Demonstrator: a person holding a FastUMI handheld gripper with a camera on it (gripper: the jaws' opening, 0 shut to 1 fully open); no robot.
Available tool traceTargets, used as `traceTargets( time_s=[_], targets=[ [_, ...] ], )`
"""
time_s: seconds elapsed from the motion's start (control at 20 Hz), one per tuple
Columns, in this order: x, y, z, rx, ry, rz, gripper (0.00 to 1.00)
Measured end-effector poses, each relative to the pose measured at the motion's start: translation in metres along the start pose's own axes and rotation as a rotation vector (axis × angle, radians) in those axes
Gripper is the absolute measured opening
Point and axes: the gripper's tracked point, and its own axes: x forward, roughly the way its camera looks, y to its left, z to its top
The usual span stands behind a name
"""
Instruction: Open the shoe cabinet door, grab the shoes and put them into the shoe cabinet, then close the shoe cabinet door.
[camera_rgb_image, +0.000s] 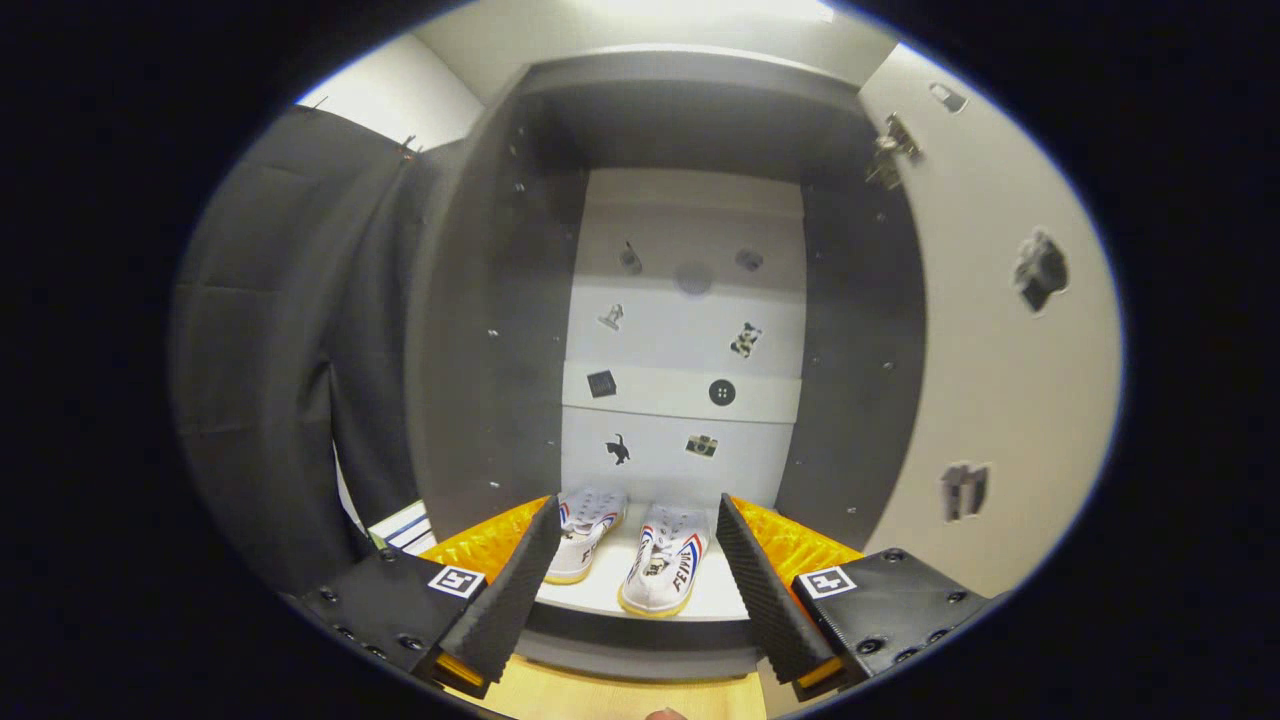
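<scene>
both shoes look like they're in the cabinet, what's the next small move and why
Probably draw the tool back and swing toward the open door on the right to push it closed. Both white shoes sit side by side on the bottom shelf just beyond the spread, empty fingers, so only closing seems left.

The scene is seen from a fisheye camera carried on the gripper (637, 560), looking forward along its two spread fingers, held apart and empty. The open cabinet (480, 330) is faced squarely from close by, its shelf with the shoes (625, 550) viewed slightly from above, its door (1000, 380) swung wide at right.
</scene>
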Motion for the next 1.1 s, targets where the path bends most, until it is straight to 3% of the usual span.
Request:
traceTargets(
  time_s=[0.6, 0.8, 1.1],
  targets=[
    [-0.199, -0.016, 0.011, 0.008, -0.042, 0.054, 0.98],
    [-0.25, -0.035, 0.02, 0.038, -0.043, 0.08, 0.98],
    [-0.297, -0.089, 0.03, 0.081, -0.059, 0.052, 0.98]
  ],
)
